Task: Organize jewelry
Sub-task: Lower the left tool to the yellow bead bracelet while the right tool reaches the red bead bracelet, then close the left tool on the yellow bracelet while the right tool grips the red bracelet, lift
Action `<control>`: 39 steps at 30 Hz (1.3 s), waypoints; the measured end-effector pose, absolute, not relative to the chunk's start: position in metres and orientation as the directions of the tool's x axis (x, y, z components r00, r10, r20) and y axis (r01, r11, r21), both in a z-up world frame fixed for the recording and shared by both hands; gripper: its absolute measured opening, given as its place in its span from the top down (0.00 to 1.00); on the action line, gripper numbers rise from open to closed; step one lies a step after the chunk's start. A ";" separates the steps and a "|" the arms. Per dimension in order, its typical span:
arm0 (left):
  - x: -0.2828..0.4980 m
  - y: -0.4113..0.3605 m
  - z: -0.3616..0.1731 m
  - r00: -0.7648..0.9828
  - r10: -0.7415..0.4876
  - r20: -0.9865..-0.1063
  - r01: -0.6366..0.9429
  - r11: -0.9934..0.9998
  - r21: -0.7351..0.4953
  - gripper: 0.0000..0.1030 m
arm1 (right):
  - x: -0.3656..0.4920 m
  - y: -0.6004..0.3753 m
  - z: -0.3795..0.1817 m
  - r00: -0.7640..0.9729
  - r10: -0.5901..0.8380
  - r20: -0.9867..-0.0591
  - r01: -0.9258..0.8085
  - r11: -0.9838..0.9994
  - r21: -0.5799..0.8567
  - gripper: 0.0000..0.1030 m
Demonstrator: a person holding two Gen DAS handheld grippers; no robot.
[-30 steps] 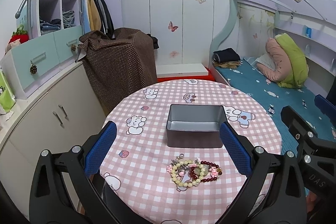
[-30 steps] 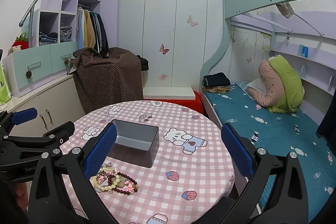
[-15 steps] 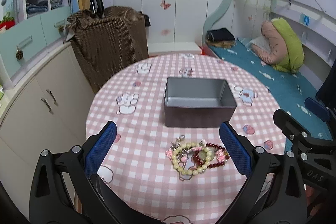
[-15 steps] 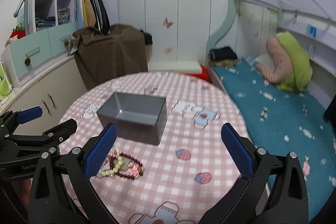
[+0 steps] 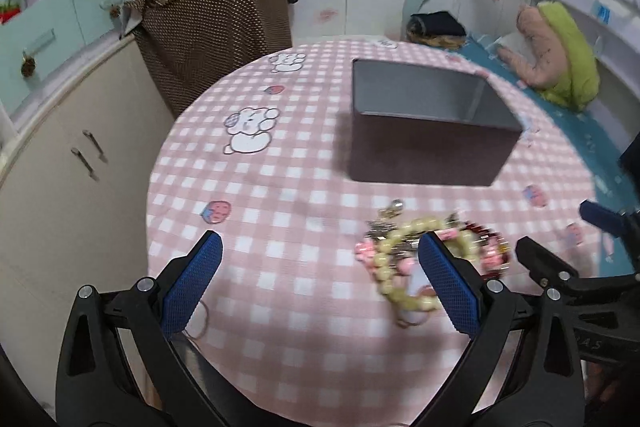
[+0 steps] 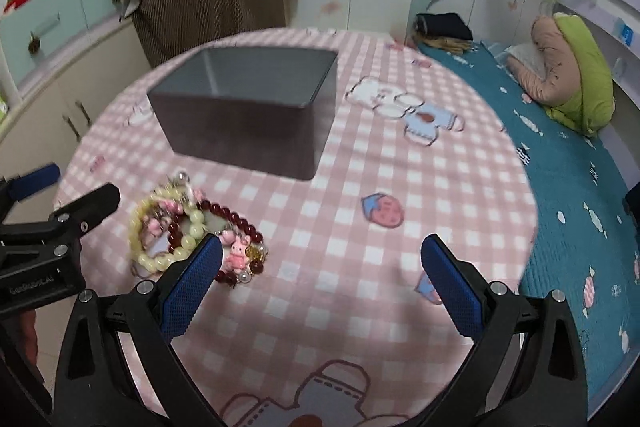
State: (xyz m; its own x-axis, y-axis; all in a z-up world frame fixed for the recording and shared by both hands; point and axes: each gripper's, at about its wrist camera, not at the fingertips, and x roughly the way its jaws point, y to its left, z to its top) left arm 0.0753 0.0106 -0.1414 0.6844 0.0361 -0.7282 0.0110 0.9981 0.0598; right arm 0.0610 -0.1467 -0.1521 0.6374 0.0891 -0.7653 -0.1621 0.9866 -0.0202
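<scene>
A heap of beaded bracelets (image 5: 404, 259) (image 6: 192, 231), cream, dark red and pink, lies on the pink checked tablecloth (image 5: 280, 195) of a round table. Behind it stands an empty grey metal box (image 5: 424, 123) (image 6: 248, 107). My left gripper (image 5: 320, 287) hangs open low over the table, its right finger overlapping the heap's edge. My right gripper (image 6: 320, 287) is open too, its left finger (image 6: 192, 283) just in front of the red beads. Neither holds anything. Each gripper shows at the edge of the other's view.
A brown dotted cover (image 5: 212, 23) drapes something behind the table. Cream cabinets (image 5: 72, 155) run along the left. A bed with a teal sheet (image 6: 560, 155) and a green and pink pillow (image 6: 568, 75) lies to the right. The table edge (image 5: 160, 267) is close below.
Both grippers have dropped lower and moved in toward the table. The bracelets and box now look larger and closer. The left gripper has shifted left, so the heap sits by its right finger.
</scene>
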 end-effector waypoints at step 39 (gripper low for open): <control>0.085 0.012 -0.142 0.639 -0.333 -0.694 0.222 0.943 -0.247 0.76 | 0.073 -0.163 -0.145 0.653 0.152 -0.742 -0.188 0.982 0.036 0.92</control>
